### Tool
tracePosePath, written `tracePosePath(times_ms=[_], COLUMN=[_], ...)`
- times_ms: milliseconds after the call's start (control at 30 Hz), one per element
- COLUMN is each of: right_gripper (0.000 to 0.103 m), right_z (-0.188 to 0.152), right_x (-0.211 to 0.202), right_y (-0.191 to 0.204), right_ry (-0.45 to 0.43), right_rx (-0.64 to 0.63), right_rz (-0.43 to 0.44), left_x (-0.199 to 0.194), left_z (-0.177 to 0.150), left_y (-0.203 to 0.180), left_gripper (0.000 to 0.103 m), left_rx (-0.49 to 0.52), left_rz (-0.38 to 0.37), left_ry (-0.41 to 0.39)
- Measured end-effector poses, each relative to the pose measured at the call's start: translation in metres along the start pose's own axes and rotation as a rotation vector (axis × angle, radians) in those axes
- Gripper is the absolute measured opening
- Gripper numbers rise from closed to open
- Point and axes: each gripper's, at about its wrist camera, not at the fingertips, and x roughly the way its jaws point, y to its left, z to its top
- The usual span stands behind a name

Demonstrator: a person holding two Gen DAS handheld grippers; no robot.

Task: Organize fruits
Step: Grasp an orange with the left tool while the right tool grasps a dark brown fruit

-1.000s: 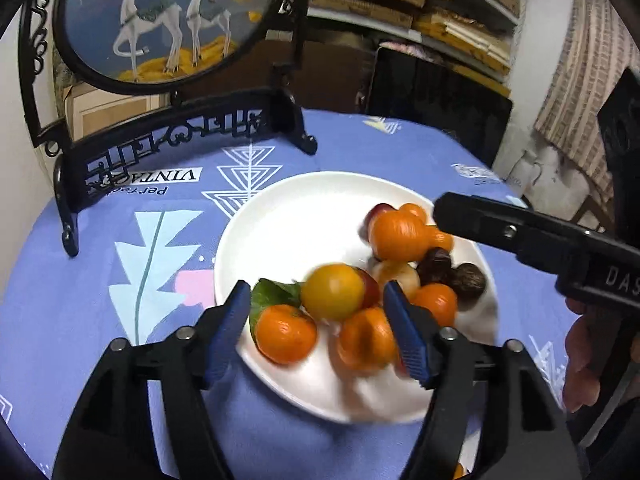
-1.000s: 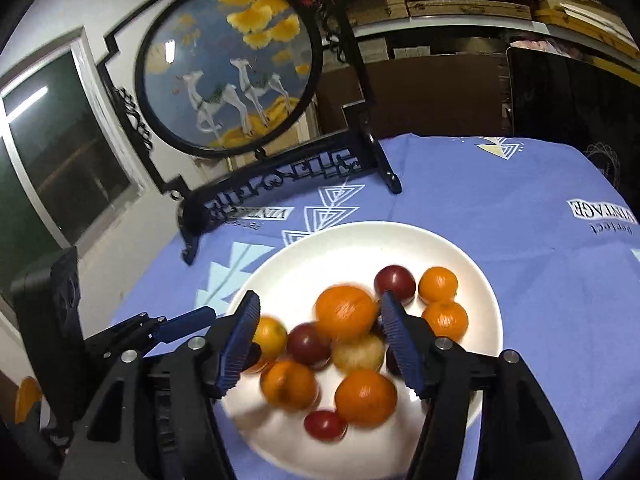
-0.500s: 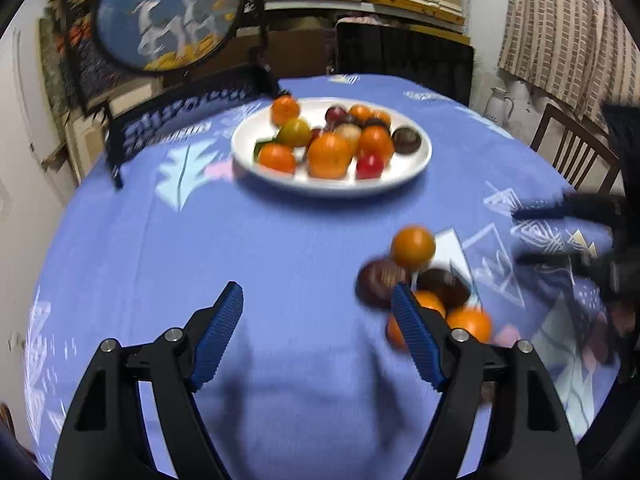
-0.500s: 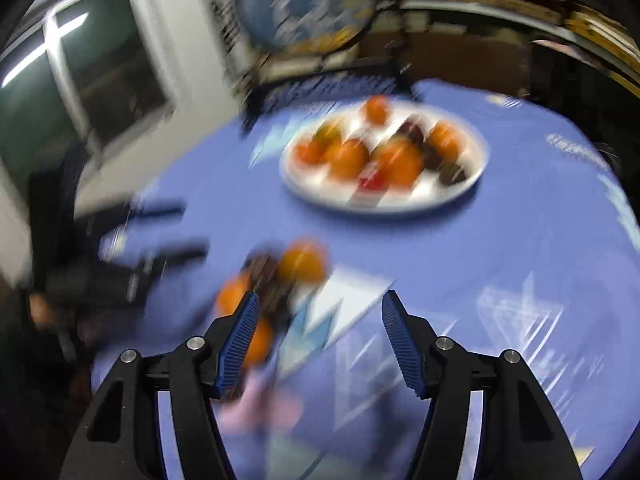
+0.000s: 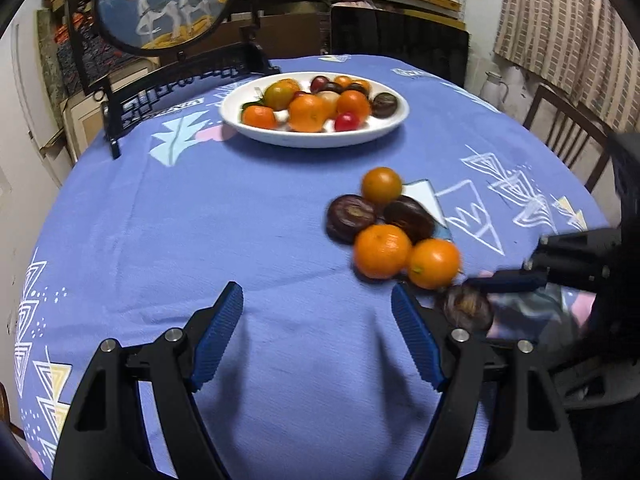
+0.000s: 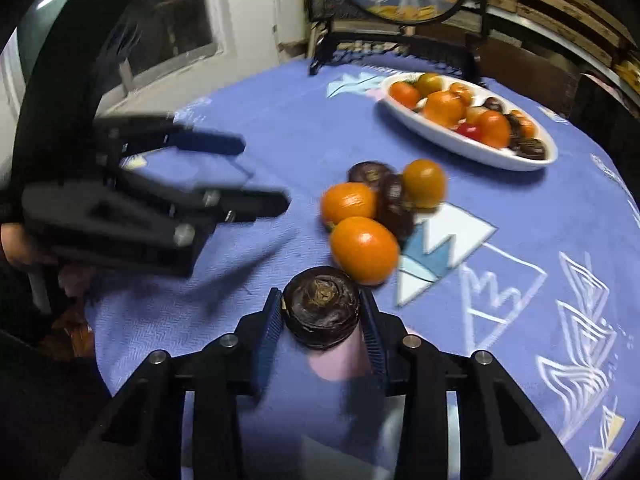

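Observation:
Several loose fruits lie together on the blue tablecloth: oranges (image 5: 382, 250) (image 6: 364, 250) and dark brown round fruits (image 5: 351, 218). My right gripper (image 6: 320, 296) is shut on one dark brown fruit (image 6: 320, 312) at the near end of that cluster, its pads pressing both sides. In the left wrist view this fruit (image 5: 468, 312) sits low on the right. My left gripper (image 5: 316, 296) hovers open over bare cloth left of the cluster, with nothing between its fingers. A white plate (image 5: 280, 138) heaped with several fruits stands farther back.
A round painted screen on a black ornate stand (image 5: 164, 0) stands behind the plate. A dark chair back (image 5: 400, 48) and a wooden chair (image 5: 560, 128) ring the round table. Shelves fill the far wall. A window (image 6: 172, 20) is on the left.
Both grippers drew back from over the plate to the loose fruit cluster nearer the table's front. The right jaws went from open to closed on a dark fruit.

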Motion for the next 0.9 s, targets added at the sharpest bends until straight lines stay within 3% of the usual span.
tracePosePath(times_ms=[167,333,433,533,633,667,733,833,867,900], right_gripper=[0.039,0.039,0.039,0.039,0.039,0.039,0.039,0.039,0.039,0.039], right_z=[-0.022,-0.053,-0.067,-0.073,-0.074,-0.073,-0.069,-0.065,-0.065,-0.065], right_x=[-0.042,-0.061,-0.068,-0.071,-0.075,-0.074,-0.072,-0.070,-0.069,-0.069], right_y=[-0.050,-0.095,-0.102,-0.103,-0.101,-0.100,-0.099,-0.094,-0.091,-0.090], right_ry=[-0.073,-0.083,-0.090,-0.099,-0.110,-0.112,-0.115,-0.115,-0.114,-0.113], right_rx=[0.159,0.294,0.321,0.323,0.311,0.306,0.304,0.295,0.290,0.287], right_rz=[-0.036,-0.078,-0.074,-0.060,-0.044,-0.040,-0.035,-0.023,-0.018,-0.016], left_x=[0.006,0.029,0.031,0.028,0.022,0.021,0.021,0.024,0.025,0.026], left_z=[0.000,0.011,0.016,0.017,0.007,0.004,0.001,-0.003,-0.004,-0.007], left_y=[-0.051,-0.078,-0.086,-0.080,-0.078,-0.077,-0.075,-0.072,-0.072,-0.073], left_gripper=[0.074,0.072,0.051,0.032,0.034,0.045,0.052,0.052,0.044,0.044], left_rx=[0.101,0.099,0.117,0.092,0.117,0.119,0.116,0.108,0.117,0.127], left_rz=[-0.026,0.000,0.038,-0.003,0.042,0.046,0.061,0.047,0.042,0.046], left_ry=[0.002,0.035,0.019,0.054,0.046,0.046,0.049,0.066,0.071,0.072])
